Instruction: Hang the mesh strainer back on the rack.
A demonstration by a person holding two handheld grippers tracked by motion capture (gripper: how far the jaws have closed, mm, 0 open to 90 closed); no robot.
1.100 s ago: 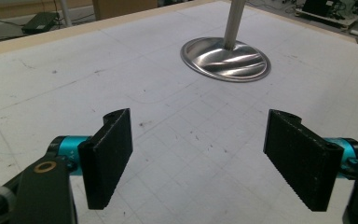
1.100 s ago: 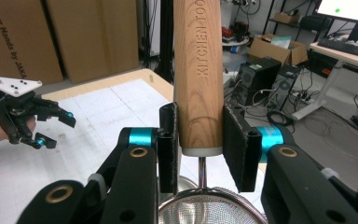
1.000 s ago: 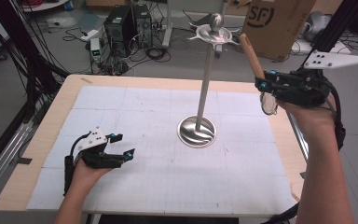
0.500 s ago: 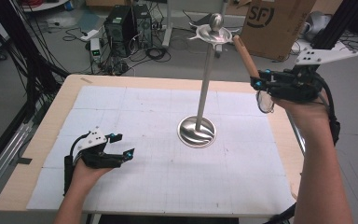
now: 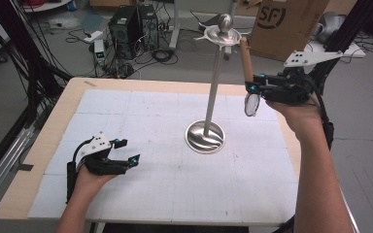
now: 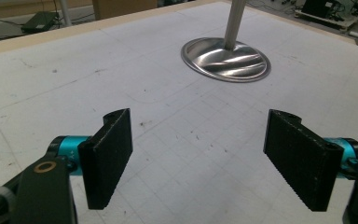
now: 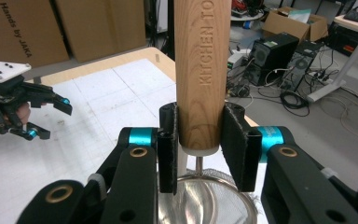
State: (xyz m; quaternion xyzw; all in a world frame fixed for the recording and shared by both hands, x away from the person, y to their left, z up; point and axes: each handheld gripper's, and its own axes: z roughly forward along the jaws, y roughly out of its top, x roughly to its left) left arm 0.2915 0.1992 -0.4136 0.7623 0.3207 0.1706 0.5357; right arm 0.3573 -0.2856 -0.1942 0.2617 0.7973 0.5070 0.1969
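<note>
Across the middle of the high view lies the white gridded table, bearing a steel stand. Upper right, the right gripper pinches a wooden-handled mesh strainer, handle up beside the stand's top. Lower left, the left gripper rests spread, holding nothing.

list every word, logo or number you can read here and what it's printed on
"KITCHEN TO": engraved down the wooden handle clamped in the right tool; the rest runs past the top edge.
"Hands by JAKA": printed sideways on the cardboard box in the right gripper view.
"SF": black logo on the cardboard box behind the table in the high view.
Green display on the small device on the floor: too small to read.
</note>
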